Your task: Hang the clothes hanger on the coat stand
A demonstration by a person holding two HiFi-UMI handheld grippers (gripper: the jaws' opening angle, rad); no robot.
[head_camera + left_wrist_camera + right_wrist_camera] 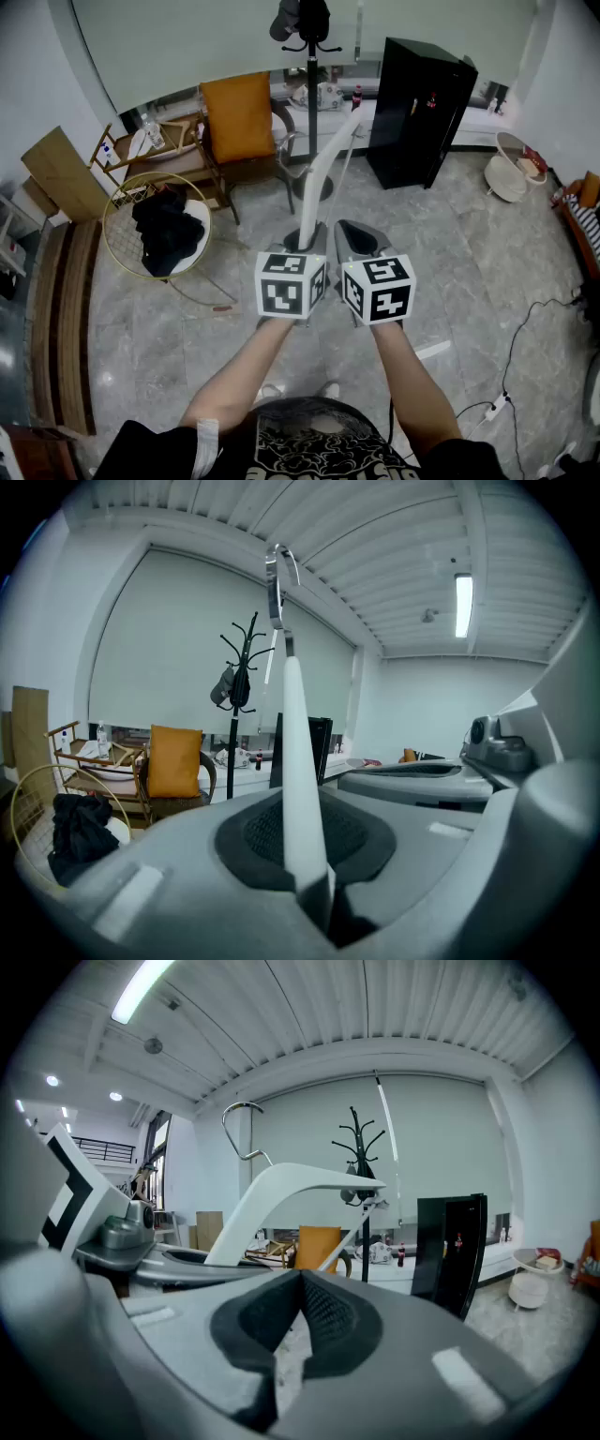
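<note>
Left jaws on slim white hanger [300, 761]

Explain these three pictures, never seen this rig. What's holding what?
No robot: a person holds a two-jaw gripper in each hand; the marker cubes belong to the grippers. The head view looks down from the person's head. The two gripper views ride on each gripper and look along its jaws. The left gripper is clamped on one end of a white clothes hanger, its metal hook up top. The right gripper has jaws slightly apart, nothing between them. Ahead stands the dark coat stand, near an orange-cushioned chair and a black cabinet. A wire basket of dark clothes sits on the floor.
</note>
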